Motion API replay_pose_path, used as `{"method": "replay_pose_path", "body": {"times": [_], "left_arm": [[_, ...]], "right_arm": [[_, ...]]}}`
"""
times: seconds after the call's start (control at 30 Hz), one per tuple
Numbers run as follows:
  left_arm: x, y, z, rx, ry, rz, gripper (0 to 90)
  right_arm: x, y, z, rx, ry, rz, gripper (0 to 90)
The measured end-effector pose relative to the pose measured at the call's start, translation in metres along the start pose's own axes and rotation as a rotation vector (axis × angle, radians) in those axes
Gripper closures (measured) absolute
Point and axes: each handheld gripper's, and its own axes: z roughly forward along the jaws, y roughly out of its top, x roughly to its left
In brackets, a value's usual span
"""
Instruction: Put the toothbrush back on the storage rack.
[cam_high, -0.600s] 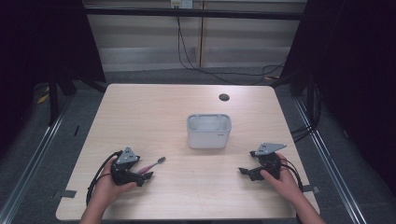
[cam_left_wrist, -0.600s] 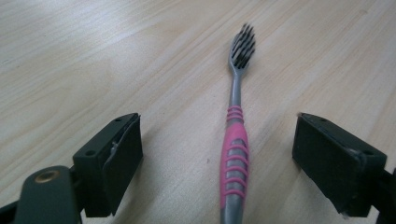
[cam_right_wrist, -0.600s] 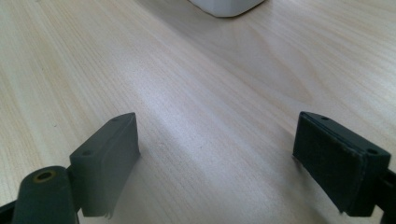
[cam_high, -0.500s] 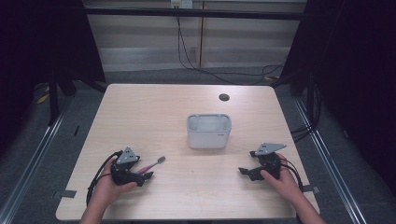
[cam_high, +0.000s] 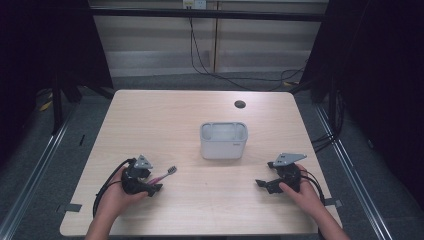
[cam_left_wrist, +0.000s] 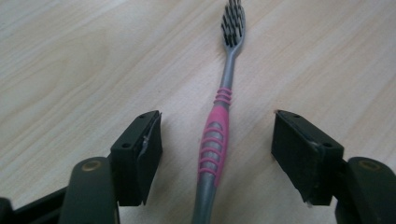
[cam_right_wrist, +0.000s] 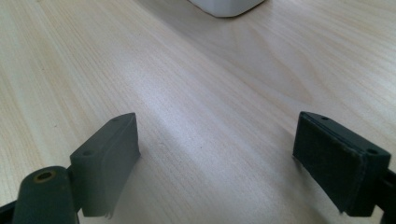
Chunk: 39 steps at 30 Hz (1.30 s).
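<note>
A pink and grey toothbrush (cam_high: 168, 173) lies flat on the wooden table (cam_high: 160, 120), bristle head pointing away toward the right. My left gripper (cam_high: 154, 180) rests at the near left of the table with its jaws on either side of the handle. In the left gripper view the toothbrush (cam_left_wrist: 214, 142) runs up the gap of the left gripper (cam_left_wrist: 219, 128), with bare wood showing on both sides of it, so the pads are off it. My right gripper (cam_high: 265, 175) sits at the near right, and in its own view the right gripper (cam_right_wrist: 217, 135) stands open over bare wood.
A white rectangular container (cam_high: 223, 140) stands upright in the middle of the table; its lower edge (cam_right_wrist: 226, 5) is at the top of the right gripper view. A small dark round hole (cam_high: 240, 104) lies near the far edge. Cables trail from both grippers.
</note>
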Motion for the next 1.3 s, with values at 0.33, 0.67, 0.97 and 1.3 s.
{"method": "replay_pose_path", "body": {"times": [0.33, 0.67, 0.97, 1.3], "left_arm": [[-0.004, 0.015, -0.001, 0.126, 0.008, -0.012, 42.4], [-0.001, 0.026, -0.004, 0.187, 0.014, -0.041, 47.1], [0.000, 0.030, -0.005, 0.213, 0.003, -0.045, 55.0], [0.000, 0.031, 0.000, 0.234, -0.012, -0.037, 64.2]], "right_arm": [[0.000, 0.000, 0.000, 0.001, 0.000, 0.001, 13.8], [0.000, 0.000, 0.000, 0.001, 0.000, 0.000, 13.8], [0.000, 0.000, 0.000, 0.001, 0.000, 0.001, 13.8], [0.000, 0.000, 0.000, 0.002, 0.000, 0.002, 13.8]]}}
